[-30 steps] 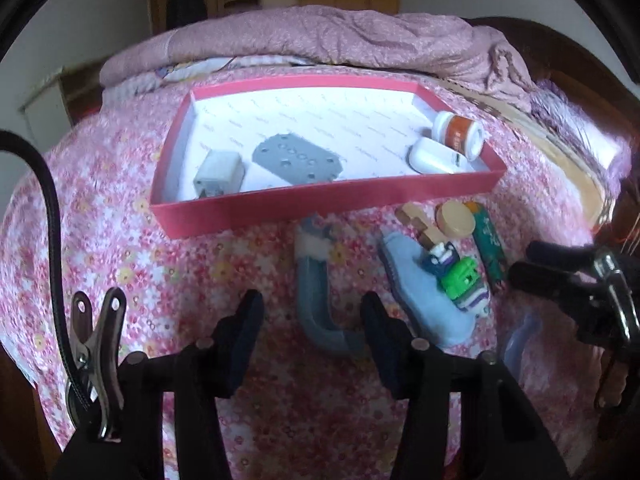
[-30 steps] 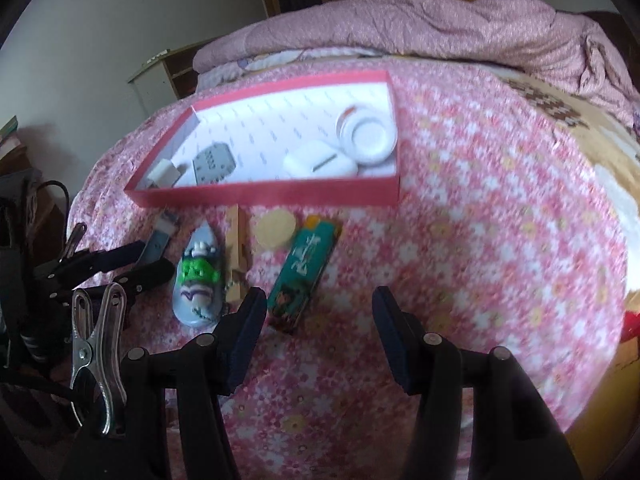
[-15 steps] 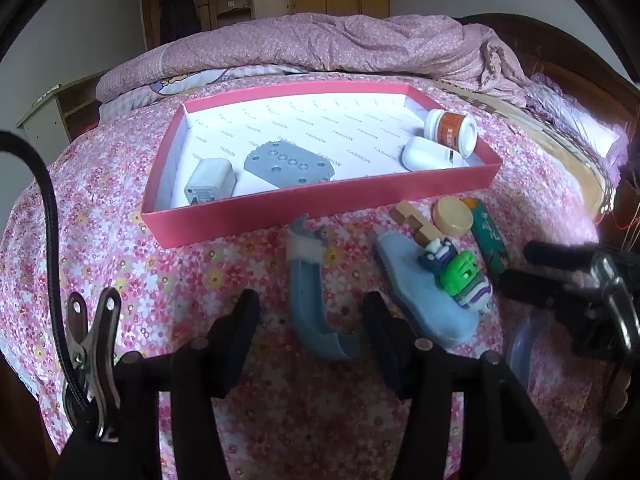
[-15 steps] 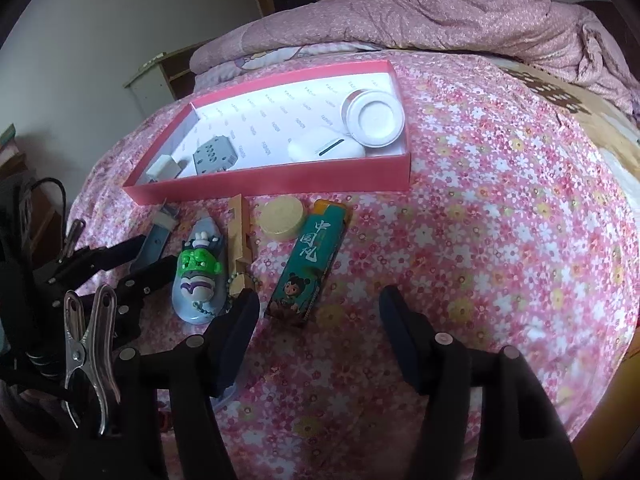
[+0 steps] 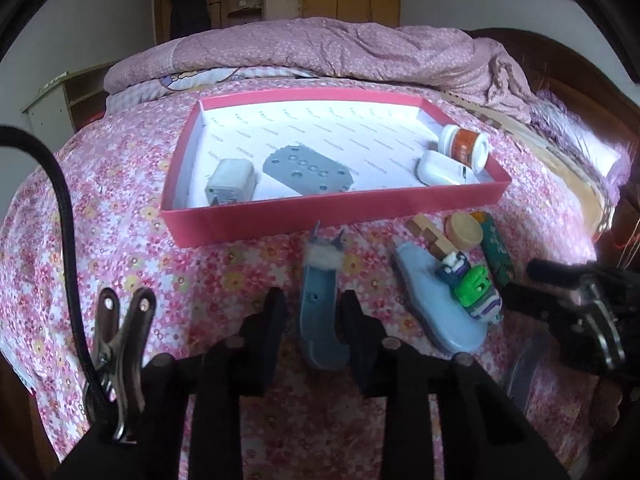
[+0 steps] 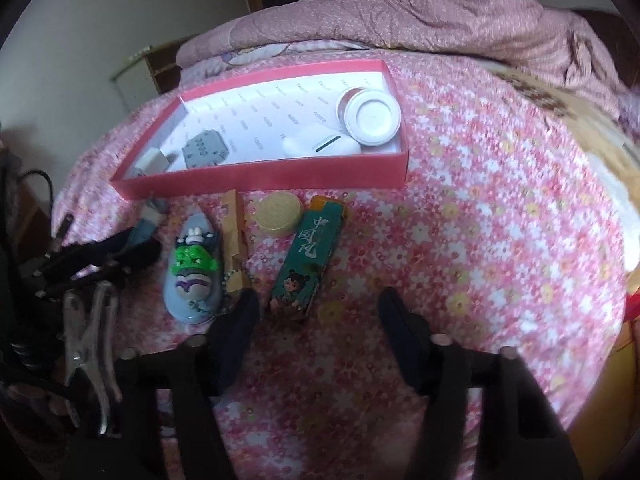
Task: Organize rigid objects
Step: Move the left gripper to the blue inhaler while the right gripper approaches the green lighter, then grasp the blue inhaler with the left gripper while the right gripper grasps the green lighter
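- On the flowered pink bedspread (image 5: 120, 240), a shallow red tray (image 5: 328, 216) with a white printed floor lies flat, its long front wall facing both cameras.
- Tray contents, left end: a small white charger block (image 5: 231, 182), and just beside it a flat grey plate with holes (image 5: 308, 170).
- Tray contents, right end: a white oval case (image 5: 444, 168), and touching it a white jar with an orange label (image 5: 464, 146) lying on its side.
- Outside the tray, in front of its wall, a row of loose items rests on the bedspread.
- A curved blue-grey piece (image 5: 320, 304) with white fluff at its far end lies between the fingers of the left gripper (image 5: 314, 328). The jaws sit close on either side of it; whether they actually press it cannot be told.
- To its right lies a pale blue oval item (image 6: 194, 276) topped by a green and purple toy figure (image 6: 194, 262).
- A wooden block piece (image 6: 234, 236) lies alongside that oval, with a bead chain at its near end.
- A round tan disc (image 6: 279, 214) sits just beside the wooden piece, near the tray wall.
- A green printed box (image 6: 310, 262) lies angled next to the disc.
- The right gripper (image 6: 316, 332) is spread wide and grasps nothing; the green box's near end lies just ahead of the gap, nearer the left finger.
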Available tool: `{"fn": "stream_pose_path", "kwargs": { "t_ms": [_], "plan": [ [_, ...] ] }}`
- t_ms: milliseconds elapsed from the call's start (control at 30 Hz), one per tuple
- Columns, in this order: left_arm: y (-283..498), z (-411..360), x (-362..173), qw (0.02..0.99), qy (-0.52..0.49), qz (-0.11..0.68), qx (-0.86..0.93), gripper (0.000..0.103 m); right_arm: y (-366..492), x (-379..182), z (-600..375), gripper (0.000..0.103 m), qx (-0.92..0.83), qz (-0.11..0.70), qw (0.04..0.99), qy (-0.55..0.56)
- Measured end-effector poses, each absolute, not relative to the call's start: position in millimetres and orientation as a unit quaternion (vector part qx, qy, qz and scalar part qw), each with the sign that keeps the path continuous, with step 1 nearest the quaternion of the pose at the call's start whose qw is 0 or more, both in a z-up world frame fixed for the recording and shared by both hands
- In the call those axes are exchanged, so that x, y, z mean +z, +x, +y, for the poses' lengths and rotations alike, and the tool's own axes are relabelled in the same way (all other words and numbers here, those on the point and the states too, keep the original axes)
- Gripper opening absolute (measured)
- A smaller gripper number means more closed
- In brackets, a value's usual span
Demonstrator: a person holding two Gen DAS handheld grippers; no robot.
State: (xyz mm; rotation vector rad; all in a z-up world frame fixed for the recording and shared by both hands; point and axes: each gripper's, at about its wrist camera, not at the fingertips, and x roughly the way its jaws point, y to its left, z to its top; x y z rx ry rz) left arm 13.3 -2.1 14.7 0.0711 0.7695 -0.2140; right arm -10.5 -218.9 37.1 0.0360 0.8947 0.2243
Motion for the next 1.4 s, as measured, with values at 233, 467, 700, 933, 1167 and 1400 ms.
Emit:
{"fn": "stream_pose_path", "kwargs": {
  "t_ms": [233,467,700,933,1167,1400],
  "plan": [
    [14.0,-2.5,16.6,0.920,0.041,0.377,-0.101,0.028,-3.0,41.2,-209.9,0.039,0.119,0.419,0.900,-0.002],
    [13.0,-5.1,16.0,0.920,0.045,0.378,-0.098,0.029,7.4,37.6,-205.8,0.038,0.122,0.425,0.897,-0.005],
    [12.5,-5.0,15.8,0.920,0.043,0.378,-0.098,0.028,8.0,36.5,-217.2,0.024,0.119,0.434,0.893,0.010],
    [9.7,1.0,17.2,0.917,0.025,0.383,-0.109,0.018,5.3,36.3,-223.2,0.024,0.128,0.441,0.888,0.021],
    [2.5,7.4,25.0,0.915,0.004,0.384,-0.126,0.018,9.8,35.3,-219.4,0.025,0.135,0.435,0.890,0.012],
    [-3.0,7.8,39.8,0.921,0.001,0.366,-0.134,0.018,7.7,35.2,-226.9,0.024,0.143,0.429,0.891,0.040]
  ]
}}
